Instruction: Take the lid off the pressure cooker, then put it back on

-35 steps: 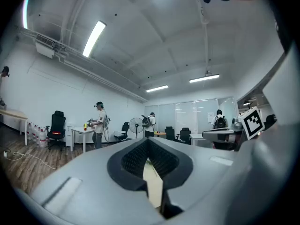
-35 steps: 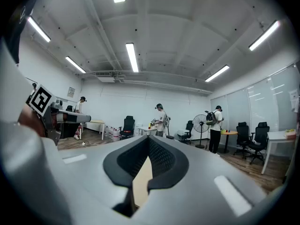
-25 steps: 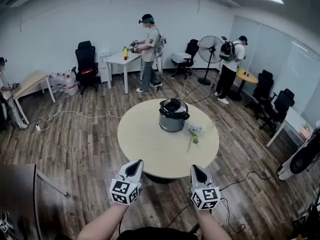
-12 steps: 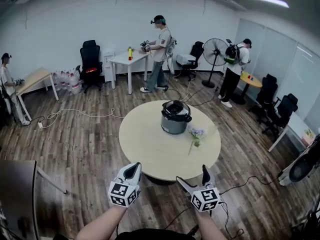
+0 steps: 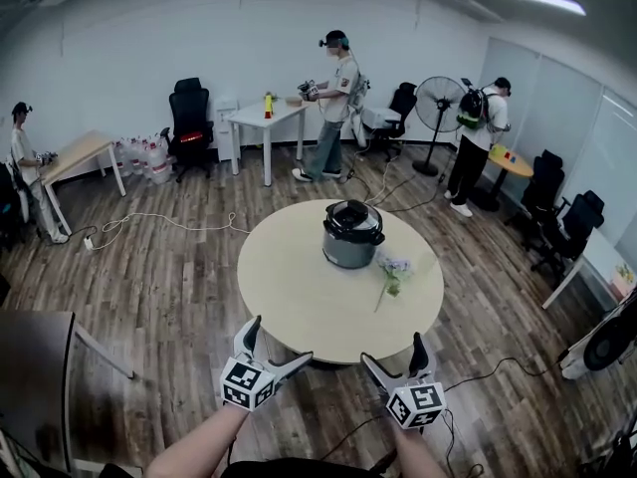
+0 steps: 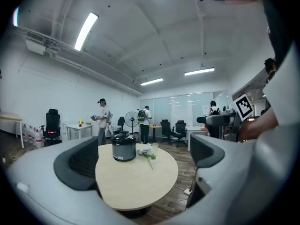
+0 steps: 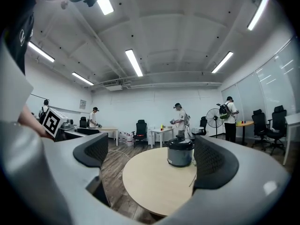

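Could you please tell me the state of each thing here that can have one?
pressure cooker: upright on the round table, closed.
lid: on the cooker, untouched.
flower: lying flat beside the cooker.
left tool: jaws have just been opening, nothing between them.
right tool: jaws have just been opening, nothing between them.

The white moulded-plastic left gripper and the matching right gripper each had two tapered jaws lined with black textured pads. Each carried a white cube with black square markers on the end nearest the black upper garment. The forearms beyond that garment were unsleeved. Both sets of jaws had just been opening, with nothing between them.
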`<action>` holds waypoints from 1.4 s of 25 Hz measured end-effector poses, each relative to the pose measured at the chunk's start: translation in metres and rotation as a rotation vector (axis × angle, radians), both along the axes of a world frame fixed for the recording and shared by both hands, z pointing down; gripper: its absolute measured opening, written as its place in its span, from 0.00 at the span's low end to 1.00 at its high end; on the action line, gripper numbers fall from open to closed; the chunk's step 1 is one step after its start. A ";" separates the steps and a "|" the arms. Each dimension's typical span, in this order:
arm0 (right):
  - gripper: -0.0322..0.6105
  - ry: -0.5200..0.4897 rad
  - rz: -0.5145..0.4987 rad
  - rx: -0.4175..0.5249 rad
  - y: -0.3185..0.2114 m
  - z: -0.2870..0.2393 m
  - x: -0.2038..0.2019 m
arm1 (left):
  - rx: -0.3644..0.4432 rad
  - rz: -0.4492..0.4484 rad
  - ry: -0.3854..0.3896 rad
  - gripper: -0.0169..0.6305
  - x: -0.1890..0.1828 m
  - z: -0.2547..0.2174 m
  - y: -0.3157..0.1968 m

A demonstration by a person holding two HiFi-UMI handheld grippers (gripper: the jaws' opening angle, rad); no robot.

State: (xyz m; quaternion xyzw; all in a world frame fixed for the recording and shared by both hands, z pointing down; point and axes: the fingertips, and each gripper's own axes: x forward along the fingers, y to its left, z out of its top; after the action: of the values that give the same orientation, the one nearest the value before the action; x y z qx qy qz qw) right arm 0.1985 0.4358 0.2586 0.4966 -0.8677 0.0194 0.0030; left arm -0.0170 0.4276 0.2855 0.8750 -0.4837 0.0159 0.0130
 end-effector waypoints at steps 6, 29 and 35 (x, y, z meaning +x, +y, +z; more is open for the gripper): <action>0.93 -0.003 -0.030 -0.011 -0.008 0.021 0.027 | -0.031 -0.008 -0.018 0.93 0.020 0.020 -0.006; 0.93 0.150 0.042 -0.041 -0.373 0.030 -0.036 | -0.156 0.122 -0.019 0.93 -0.014 0.114 -0.380; 0.93 0.234 0.054 -0.135 -0.479 0.051 -0.059 | -0.218 0.208 -0.011 0.93 -0.011 0.158 -0.492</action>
State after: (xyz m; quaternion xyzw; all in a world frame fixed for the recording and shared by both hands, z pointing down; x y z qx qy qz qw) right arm 0.1399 -0.0434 0.3096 0.5175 -0.8444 0.0197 0.1370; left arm -0.0280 -0.0648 0.4437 0.9137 -0.3858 0.0744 0.1038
